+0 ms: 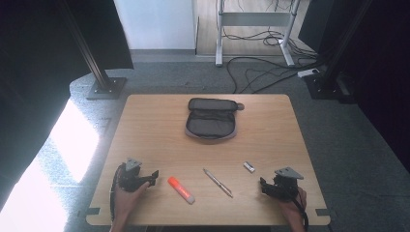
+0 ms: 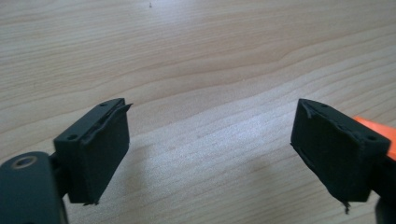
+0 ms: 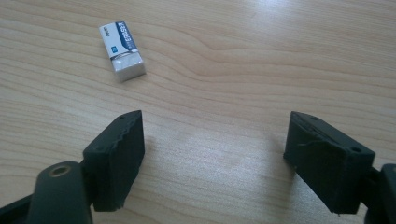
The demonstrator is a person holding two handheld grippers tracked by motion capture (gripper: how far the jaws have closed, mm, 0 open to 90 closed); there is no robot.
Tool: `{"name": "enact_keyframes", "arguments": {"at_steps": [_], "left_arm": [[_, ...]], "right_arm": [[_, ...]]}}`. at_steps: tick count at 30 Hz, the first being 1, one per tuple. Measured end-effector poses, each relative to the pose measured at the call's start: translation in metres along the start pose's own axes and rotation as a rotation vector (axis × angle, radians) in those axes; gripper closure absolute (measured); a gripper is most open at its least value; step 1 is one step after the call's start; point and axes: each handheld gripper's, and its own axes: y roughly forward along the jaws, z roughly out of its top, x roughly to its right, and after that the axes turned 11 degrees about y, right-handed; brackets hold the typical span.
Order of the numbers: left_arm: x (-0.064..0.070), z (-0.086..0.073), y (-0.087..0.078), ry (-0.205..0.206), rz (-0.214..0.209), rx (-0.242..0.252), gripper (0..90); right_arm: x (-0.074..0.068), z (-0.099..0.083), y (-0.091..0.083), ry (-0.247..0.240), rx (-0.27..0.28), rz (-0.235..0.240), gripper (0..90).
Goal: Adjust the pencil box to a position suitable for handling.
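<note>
The left gripper (image 1: pixel 153 175) rests on the bench (image 1: pixel 145 125) near its near-left corner, its fingers (image 2: pixel 95 149) spread wide with nothing but bare wood between them. Just to its right lies the orange marker (image 1: pixel 181 189), angled with its pale cap toward the near edge; in the left gripper view an orange tip (image 2: pixel 373 127) peeks out behind the right-hand finger, so marker and gripper are very close, though touching or not I cannot tell.

The right gripper (image 1: pixel 262 184) sits near the near-right corner, fingers (image 3: pixel 116 156) likewise wide apart and holding nothing. The eraser (image 1: pixel 249 166) lies just beyond it and a little to the left — in the right gripper view it shows ahead of the left-hand finger (image 3: pixel 122 51), white with a blue-banded sleeve, clear of the fingers.

Between the two grippers a pen (image 1: pixel 217 182) lies slanted on the wood, apart from both marker and eraser. Toward the far edge, in the middle, an open grey pencil case (image 1: pixel 211 120) lies flat — well apart from everything near. The wide stretch of bench between the case and the near row is bare wood. Both hands sit close to the near edge.
</note>
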Motion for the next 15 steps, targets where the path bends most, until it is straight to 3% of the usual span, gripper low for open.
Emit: {"name": "enact_keyframes", "arguments": {"at_steps": [8, 15], "left_arm": [[0.000, 0.002, -0.005, -0.011, -0.019, 0.013, 15.2], [0.001, 0.005, -0.012, -0.024, -0.034, 0.053, 18.1]], "right_arm": [[-0.002, 0.000, -0.001, 0.007, -0.001, -0.006, 22.1], [-0.002, 0.001, -0.006, 0.021, 0.023, 0.008, 23.5]]}}
